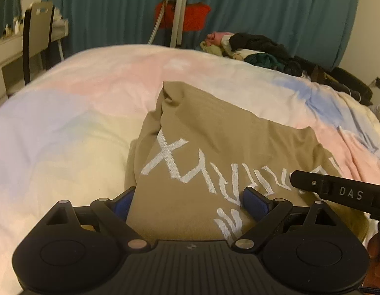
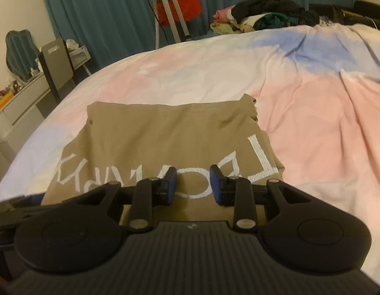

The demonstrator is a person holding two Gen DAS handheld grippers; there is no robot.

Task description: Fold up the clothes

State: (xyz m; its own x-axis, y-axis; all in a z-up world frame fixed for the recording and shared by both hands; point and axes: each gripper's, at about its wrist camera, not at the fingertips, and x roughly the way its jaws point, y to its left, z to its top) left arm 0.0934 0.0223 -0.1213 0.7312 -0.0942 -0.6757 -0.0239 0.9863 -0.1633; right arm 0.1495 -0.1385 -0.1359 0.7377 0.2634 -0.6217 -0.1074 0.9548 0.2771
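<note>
The tan shirt [image 1: 214, 147] lies folded on my bed's pastel duvet [image 1: 67, 123], white lettering facing up. In my left wrist view, its near edge rises up between the blue pads [image 1: 255, 202] of my left gripper [image 1: 190, 201], which stand wide apart, one on either side of the bunched cloth; I cannot tell whether the pads actually touch the fabric. The cloth fills the whole gap and runs back under the gripper body.

In my right wrist view, my right gripper [image 2: 193, 184] sits low over the near edge of the same shirt [image 2: 165, 132], just above the lettering. Its fingers [image 2: 215, 184] are parted, with a clear gap between the blue pads and tan cloth showing through it; nothing is pinched there.

Both grippers point forward across the bed, side by side: my right one's black body [image 1: 337, 191] shows at the right of the left view, close beside the shirt's edge.

Farther off, a pile of unfolded clothes [image 2: 263, 17] lies at the bed's far edge, before a teal curtain [image 2: 104, 12] and a tripod [image 2: 170, 12].
</note>
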